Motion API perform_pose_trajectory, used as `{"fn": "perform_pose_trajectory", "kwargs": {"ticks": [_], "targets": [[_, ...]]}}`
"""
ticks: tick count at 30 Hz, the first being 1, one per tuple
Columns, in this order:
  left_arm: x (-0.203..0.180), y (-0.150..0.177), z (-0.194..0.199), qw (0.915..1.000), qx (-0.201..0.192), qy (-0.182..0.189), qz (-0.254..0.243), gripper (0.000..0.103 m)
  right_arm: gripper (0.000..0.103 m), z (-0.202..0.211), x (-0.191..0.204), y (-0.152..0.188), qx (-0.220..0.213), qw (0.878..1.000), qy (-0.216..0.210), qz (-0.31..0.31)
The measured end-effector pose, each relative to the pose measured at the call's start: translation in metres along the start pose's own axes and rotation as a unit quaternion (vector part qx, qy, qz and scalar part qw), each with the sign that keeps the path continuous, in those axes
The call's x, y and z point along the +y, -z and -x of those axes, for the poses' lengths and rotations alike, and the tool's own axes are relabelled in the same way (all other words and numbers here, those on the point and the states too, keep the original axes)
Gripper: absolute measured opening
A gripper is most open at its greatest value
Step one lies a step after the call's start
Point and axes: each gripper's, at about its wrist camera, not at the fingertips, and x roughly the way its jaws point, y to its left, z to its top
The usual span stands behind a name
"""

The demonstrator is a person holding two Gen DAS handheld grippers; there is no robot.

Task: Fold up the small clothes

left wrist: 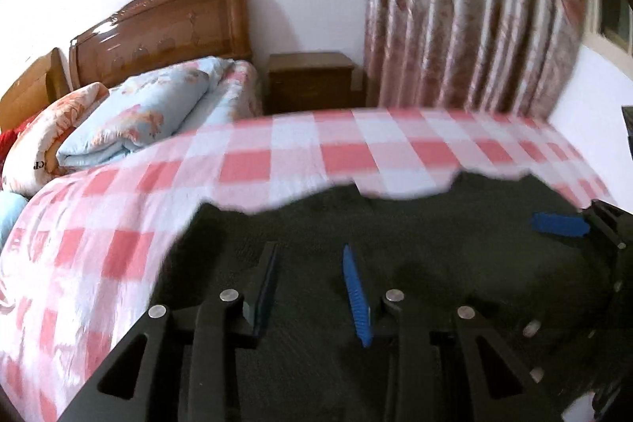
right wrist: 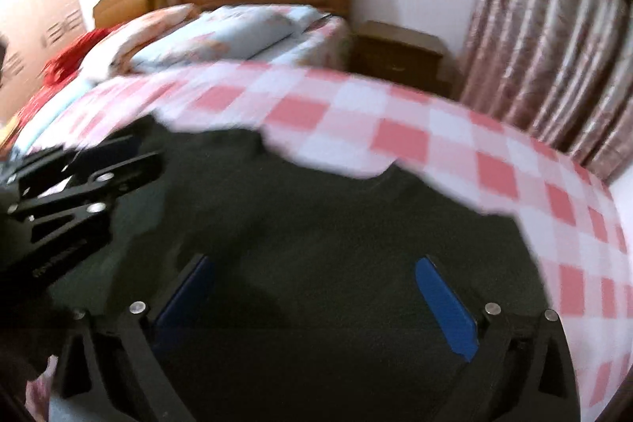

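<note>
Left wrist view, left to right: checked sheet (left wrist: 99, 244) fills the left and middle band, folded quilt (left wrist: 134, 117) and wooden headboard (left wrist: 166, 26) upper left, nightstand (left wrist: 310, 80) centre top, floral curtain (left wrist: 474, 18) upper right. The dark garment (left wrist: 395, 224) lies spread on the bed across the lower centre and right of the frame, ragged far edge against the checks.

My left gripper (left wrist: 312, 287) sits low centre over the cloth, fingers apart with a moderate gap, nothing pinched between them as far as I can see (blurry frame). My right gripper (left wrist: 561, 224) pokes in at the right edge; its blue pad (left wrist: 558, 224) shows.

Right wrist view: left gripper (right wrist: 118, 161) at the left edge, garment (right wrist: 316, 224) centre, my right gripper (right wrist: 316, 295) bottom centre, fingers wide apart, clamped on nothing.

Handling guess: soft, light, limp knit, will sag and bunch, not slippery on cotton. I'd pinch at an edge or corner, one per gripper, not mid-panel.
</note>
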Motion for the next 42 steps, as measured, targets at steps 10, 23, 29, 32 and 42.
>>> {"fn": "perform_pose_trajectory", "kwargs": {"ticks": [10,23,29,32,42], "targets": [[0.018,0.004,-0.018,0.9984,0.035,0.029,0.033,0.048,0.103,0.002,-0.023,0.024,-0.011,0.997,0.016,-0.076],[0.027,0.048,0.024,0.9997,0.018,-0.003,0.015,0.046,0.103,0.059,-0.026,0.1,-0.041,0.999,-0.014,-0.024],[0.021,0.062,0.053,1.0,0.006,0.002,-0.002,0.046,0.103,0.074,-0.023,0.101,-0.043,0.999,0.0,-0.014],[0.019,0.081,0.051,0.9996,-0.012,-0.01,-0.024,0.046,0.103,0.064,-0.026,0.112,-0.045,0.999,-0.006,-0.011],[0.012,0.082,0.053,0.999,-0.009,-0.029,-0.033,0.047,0.103,0.115,-0.061,0.154,-0.038,0.993,-0.033,-0.105]]}}
